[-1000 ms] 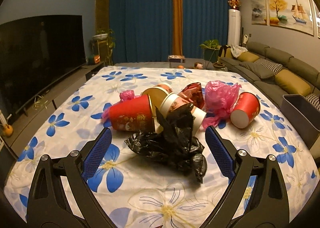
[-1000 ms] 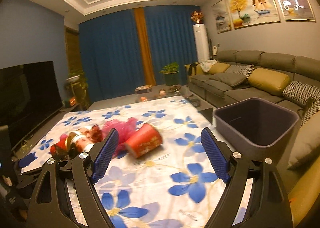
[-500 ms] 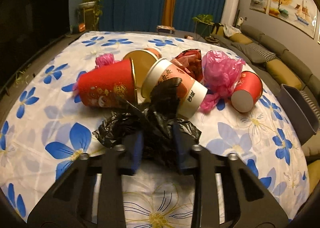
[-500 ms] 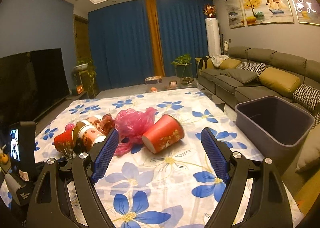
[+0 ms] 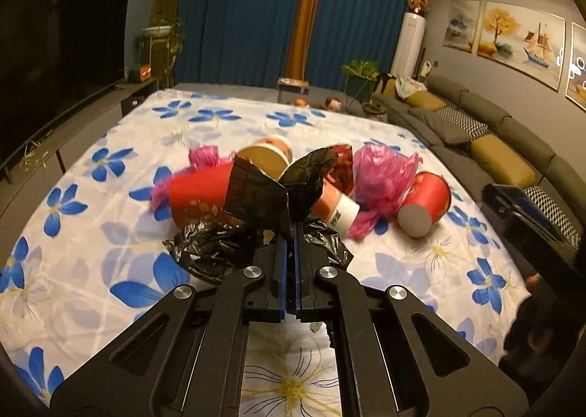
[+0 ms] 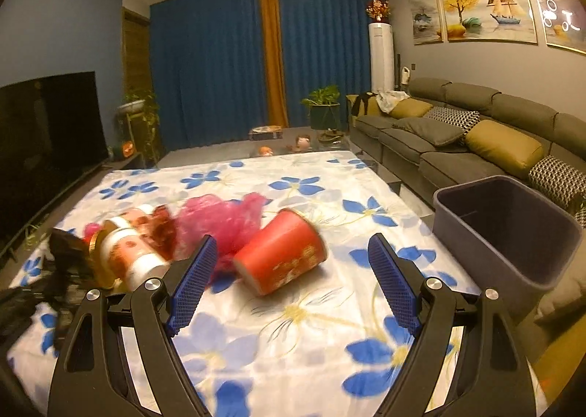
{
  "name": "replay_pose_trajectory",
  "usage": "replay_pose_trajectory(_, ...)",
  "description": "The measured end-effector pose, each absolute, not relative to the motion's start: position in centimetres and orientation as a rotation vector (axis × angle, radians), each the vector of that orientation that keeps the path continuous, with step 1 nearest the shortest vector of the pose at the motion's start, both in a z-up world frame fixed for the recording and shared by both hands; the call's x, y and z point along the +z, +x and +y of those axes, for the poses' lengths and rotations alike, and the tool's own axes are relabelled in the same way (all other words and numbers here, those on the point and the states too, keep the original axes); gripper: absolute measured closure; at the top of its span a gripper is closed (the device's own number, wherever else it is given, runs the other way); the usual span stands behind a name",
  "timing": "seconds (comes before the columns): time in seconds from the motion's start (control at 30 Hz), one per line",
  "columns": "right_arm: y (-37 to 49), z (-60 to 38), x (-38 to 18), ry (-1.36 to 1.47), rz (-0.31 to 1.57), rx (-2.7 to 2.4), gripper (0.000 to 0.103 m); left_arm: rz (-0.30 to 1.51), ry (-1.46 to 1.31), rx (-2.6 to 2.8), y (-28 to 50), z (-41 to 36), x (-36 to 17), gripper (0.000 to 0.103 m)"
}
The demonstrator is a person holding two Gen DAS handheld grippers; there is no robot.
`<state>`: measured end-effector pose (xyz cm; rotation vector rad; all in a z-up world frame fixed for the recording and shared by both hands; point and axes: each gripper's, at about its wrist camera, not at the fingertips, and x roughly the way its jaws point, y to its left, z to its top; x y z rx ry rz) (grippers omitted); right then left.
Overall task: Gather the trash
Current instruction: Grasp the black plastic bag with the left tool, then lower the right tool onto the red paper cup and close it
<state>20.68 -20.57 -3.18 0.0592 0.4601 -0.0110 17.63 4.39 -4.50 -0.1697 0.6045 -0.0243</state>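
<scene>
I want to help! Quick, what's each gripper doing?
Left gripper: shut on the crumpled black plastic bag.
Right gripper: open, holding nothing.

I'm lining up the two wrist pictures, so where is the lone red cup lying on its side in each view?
Left wrist view: the red cup lies right of centre, beside the pink bag.
Right wrist view: the red cup lies at centre, between the open right gripper's fingers, untouched.
Shared landmark: the orange curtain strip.

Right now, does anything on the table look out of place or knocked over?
Yes. Several paper cups lie tipped on their sides on the tablecloth, among them a red cup, jumbled with a pink bag. The bin beside the table looks empty.
</scene>
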Motion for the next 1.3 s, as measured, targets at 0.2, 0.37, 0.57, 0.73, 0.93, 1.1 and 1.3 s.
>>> replay_pose_trajectory(0.2, 23.9, -20.9, -4.4, 0.041, 0.526, 0.042, 0.019, 0.607, -0.172, -0.017, 18.2, 4.5, -4.5, 0.101)
replay_pose_trajectory(0.37, 25.8, -20.5, -5.6, 0.021, 0.574, 0.075, 0.011, 0.623, -0.17, -0.017, 18.8, 4.6, -5.0, 0.101)
replay_pose_trajectory(0.57, 27.3, -20.9, -6.2, 0.04, 0.593, 0.082, 0.008, 0.628, -0.175, -0.016, 19.1, 4.6, -5.3, 0.101)
replay_pose_trajectory(0.73, 28.1, -20.9, -5.9, 0.03, 0.576, 0.086, 0.008, 0.63, -0.176, -0.014, 19.4, 4.6, -5.4, 0.101)
replay_pose_trajectory(0.93, 30.7, -22.4, -6.7, 0.086, 0.63, 0.129, 0.011, 0.645, -0.176, -0.012, 19.8, 4.8, -5.8, 0.101)
replay_pose_trajectory(1.1, 31.4, -22.7, -7.2, 0.121, 0.676, 0.221, 0.029, 0.647, -0.171, -0.01, 19.9, 4.9, -5.9, 0.101)
replay_pose_trajectory(1.3, 30.4, -22.5, -7.3, 0.117, 0.703, 0.332, 0.048, 0.651, -0.173, -0.01, 19.9, 5.0, -5.9, 0.101)
